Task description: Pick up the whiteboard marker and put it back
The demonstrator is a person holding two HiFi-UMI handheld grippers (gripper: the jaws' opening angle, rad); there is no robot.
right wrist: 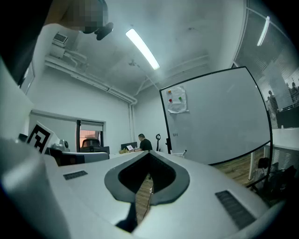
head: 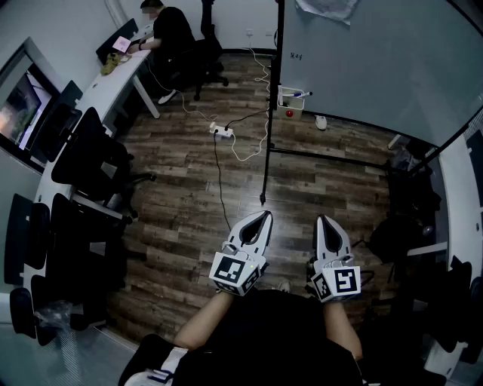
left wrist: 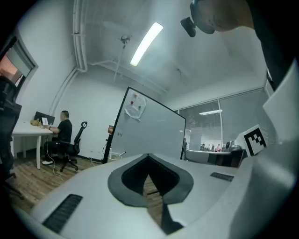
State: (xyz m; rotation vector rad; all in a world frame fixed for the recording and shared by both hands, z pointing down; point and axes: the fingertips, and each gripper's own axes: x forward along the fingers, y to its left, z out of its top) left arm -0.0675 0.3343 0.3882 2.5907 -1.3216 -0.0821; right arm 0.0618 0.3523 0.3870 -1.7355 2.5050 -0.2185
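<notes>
A dark wood-plank floor (head: 189, 203) covers an office room with pale walls and a long ceiling light (left wrist: 146, 43). A curved white worktop (head: 98, 87) runs along the left wall; a monitor (head: 23, 105) stands on it, black office chairs (head: 90, 162) line it, and at its far end a person (head: 170, 34) sits working. A large whiteboard (head: 362, 53) on a black stand (head: 272, 113) fills the upper right, with a sheet of paper (head: 324, 7) fixed near its top edge. The whiteboard marker (head: 300, 94) lies in a small white tray (head: 290, 104) hung on the board's lower left corner, well apart from both grippers. On the open floor between the grippers and the board lie a white power strip (head: 221, 131) and a black cable (head: 219, 173) that trails from it toward the person holding the grippers; pale cords loop near the stand's foot. The left gripper (head: 264, 215) and right gripper (head: 323, 219) are held level and side by side low in the head view, aimed toward the board. The left one's fingers (left wrist: 93, 196) are pressed together at the tips with nothing between them, and the right one's fingers (right wrist: 210, 186) are likewise closed on nothing.
</notes>
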